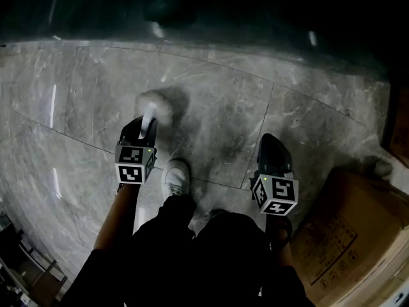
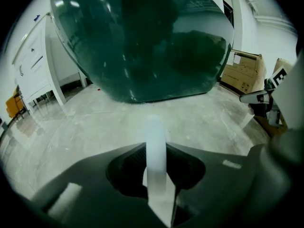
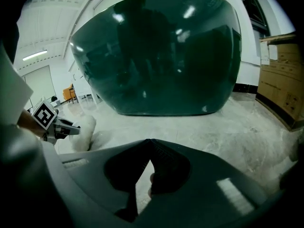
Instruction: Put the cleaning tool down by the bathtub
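Observation:
The cleaning tool is a white handle with a fluffy white head that rests on the marble floor. My left gripper is shut on the handle, which runs forward between the jaws. The dark green bathtub stands a short way ahead and is only a dark band along the top of the head view. My right gripper hovers to the right with its jaws shut on nothing. From there I see the fluffy head and the left gripper at the left, short of the bathtub.
Cardboard boxes stand close on the right, also seen against the wall. The person's white shoe is between the grippers. A white cabinet stands left of the tub. The grey marble floor stretches to the tub.

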The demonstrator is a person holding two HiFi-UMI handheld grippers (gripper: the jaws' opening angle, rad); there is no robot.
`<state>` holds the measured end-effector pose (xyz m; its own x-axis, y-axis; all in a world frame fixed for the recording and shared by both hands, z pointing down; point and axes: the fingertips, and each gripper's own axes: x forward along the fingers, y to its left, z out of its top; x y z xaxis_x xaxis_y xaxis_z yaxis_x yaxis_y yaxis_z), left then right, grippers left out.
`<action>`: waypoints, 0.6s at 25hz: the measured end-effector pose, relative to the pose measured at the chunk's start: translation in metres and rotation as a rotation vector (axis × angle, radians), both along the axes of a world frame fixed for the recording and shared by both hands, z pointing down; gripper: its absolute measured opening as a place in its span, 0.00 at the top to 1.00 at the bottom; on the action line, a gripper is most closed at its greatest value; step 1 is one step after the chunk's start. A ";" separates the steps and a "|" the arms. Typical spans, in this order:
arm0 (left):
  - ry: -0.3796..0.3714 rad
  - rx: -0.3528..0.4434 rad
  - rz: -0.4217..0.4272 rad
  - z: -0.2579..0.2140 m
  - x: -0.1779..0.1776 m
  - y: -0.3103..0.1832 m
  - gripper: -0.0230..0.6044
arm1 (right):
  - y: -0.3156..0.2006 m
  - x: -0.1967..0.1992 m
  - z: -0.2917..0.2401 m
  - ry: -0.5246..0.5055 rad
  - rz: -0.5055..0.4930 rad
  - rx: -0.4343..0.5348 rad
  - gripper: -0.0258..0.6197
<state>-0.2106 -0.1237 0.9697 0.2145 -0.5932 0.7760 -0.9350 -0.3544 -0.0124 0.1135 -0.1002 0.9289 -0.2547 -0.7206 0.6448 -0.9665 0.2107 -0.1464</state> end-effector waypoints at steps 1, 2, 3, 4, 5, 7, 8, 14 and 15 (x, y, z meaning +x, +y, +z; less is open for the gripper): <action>0.000 0.003 0.003 0.003 0.001 -0.002 0.82 | 0.000 0.000 0.005 -0.001 0.000 -0.003 0.94; 0.000 0.009 0.007 0.005 0.002 -0.004 0.82 | 0.000 0.000 0.009 -0.002 -0.001 -0.005 0.94; 0.000 0.017 0.012 0.006 0.004 -0.007 0.82 | 0.000 0.000 0.013 -0.002 -0.003 -0.006 0.94; 0.000 0.026 0.017 0.007 0.006 -0.010 0.82 | -0.001 0.000 0.016 -0.002 -0.007 -0.007 0.94; -0.001 0.032 0.022 0.008 0.007 -0.012 0.82 | 0.000 -0.001 0.018 -0.002 -0.013 -0.007 0.94; -0.002 0.040 0.023 0.011 0.008 -0.016 0.82 | 0.001 -0.002 0.022 -0.002 -0.023 -0.007 0.94; -0.003 0.043 0.020 0.013 0.008 -0.017 0.82 | 0.001 -0.001 0.023 -0.001 -0.026 -0.007 0.94; -0.007 0.055 0.033 0.021 0.012 -0.024 0.82 | 0.004 0.008 0.033 -0.003 0.001 -0.003 0.94; -0.007 0.056 0.035 0.022 0.013 -0.026 0.82 | 0.006 0.009 0.035 -0.003 0.003 -0.005 0.94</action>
<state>-0.1979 -0.1492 0.9918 0.2307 -0.6281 0.7431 -0.9220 -0.3851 -0.0392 0.1223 -0.0946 0.9634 -0.2550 -0.7183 0.6473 -0.9666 0.2074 -0.1507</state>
